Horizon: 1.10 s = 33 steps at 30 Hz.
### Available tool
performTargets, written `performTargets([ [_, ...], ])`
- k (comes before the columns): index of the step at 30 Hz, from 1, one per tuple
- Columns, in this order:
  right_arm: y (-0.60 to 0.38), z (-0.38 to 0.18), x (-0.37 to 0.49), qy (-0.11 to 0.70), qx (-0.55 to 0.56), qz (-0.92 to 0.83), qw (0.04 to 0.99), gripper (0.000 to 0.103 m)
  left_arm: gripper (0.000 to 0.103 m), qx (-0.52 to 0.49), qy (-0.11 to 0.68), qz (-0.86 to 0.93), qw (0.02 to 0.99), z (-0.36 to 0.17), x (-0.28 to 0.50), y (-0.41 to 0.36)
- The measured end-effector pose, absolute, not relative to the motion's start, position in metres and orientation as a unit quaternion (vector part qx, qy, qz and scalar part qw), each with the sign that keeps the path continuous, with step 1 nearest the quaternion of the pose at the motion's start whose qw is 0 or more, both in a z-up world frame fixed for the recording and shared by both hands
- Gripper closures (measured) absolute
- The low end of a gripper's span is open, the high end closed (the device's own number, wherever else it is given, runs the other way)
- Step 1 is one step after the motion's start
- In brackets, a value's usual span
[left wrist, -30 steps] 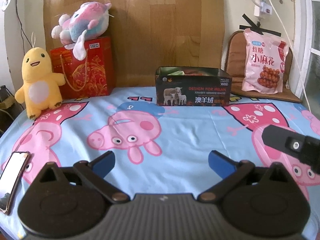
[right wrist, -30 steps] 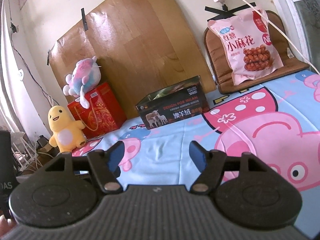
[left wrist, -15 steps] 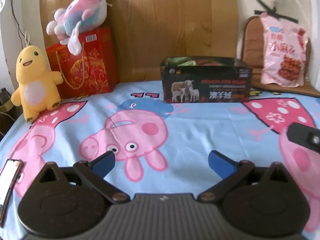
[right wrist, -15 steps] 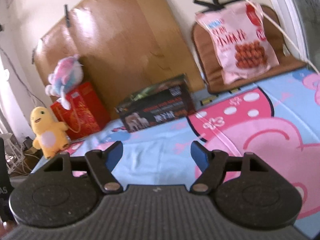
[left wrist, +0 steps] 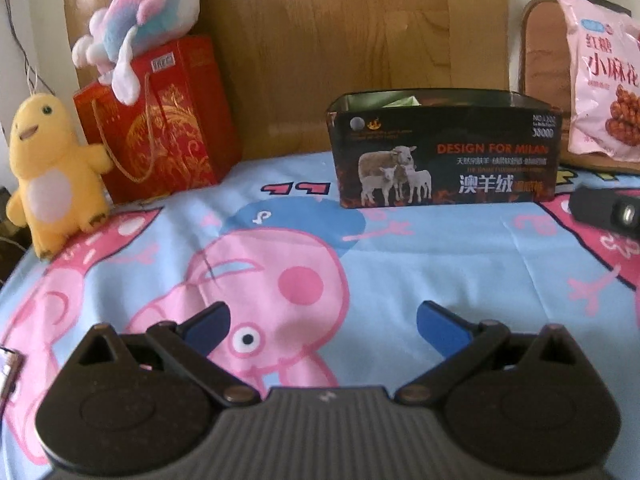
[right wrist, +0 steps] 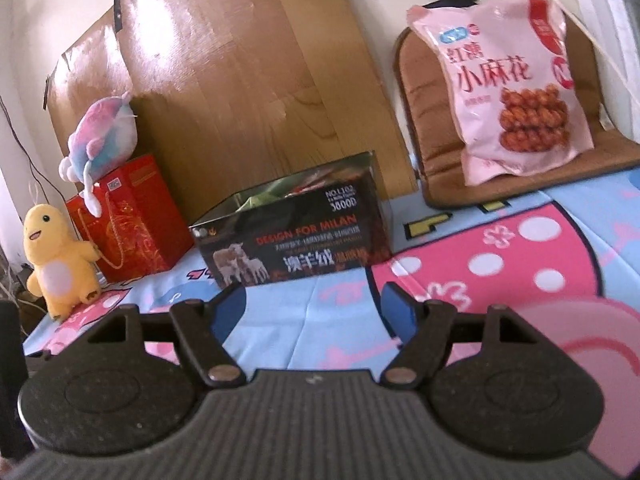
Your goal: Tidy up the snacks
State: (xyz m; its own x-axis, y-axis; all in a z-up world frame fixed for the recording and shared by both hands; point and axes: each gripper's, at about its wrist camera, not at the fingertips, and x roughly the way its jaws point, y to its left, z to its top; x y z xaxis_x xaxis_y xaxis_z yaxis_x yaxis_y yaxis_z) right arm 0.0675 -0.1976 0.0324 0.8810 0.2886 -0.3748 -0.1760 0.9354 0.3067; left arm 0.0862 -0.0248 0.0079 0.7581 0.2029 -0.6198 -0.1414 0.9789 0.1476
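Note:
A dark open box (left wrist: 446, 156) printed with sheep stands at the back of the cartoon-print bed; it also shows in the right wrist view (right wrist: 296, 232), with packets inside. A pink snack bag (left wrist: 604, 76) leans on a brown cushion at the back right, and shows in the right wrist view (right wrist: 512, 92). My left gripper (left wrist: 322, 326) is open and empty, above the sheet in front of the box. My right gripper (right wrist: 314, 308) is open and empty, close to the box's front; part of it shows in the left wrist view (left wrist: 608, 214).
A red gift bag (left wrist: 156, 120) with a pastel plush (left wrist: 144, 28) on top stands at the back left. A yellow plush (left wrist: 52, 176) sits beside it. A brown cushion (right wrist: 440, 160) props the snack bag. A wooden board (left wrist: 340, 40) backs the bed. A phone edge (left wrist: 8, 368) lies at far left.
Both grippers have moved forward toward the box, which looks larger now. The jaws have stayed open and empty.

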Motion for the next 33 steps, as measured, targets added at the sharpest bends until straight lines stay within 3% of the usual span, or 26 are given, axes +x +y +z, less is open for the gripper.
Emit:
performTargets([
  [33,-0.2057,0.0232,0.0692,0.222,0.162,0.138,0.951,0.026,0.0,0.079,0.322,0.1,0.938,0.0061,0.0798,-0.0314],
])
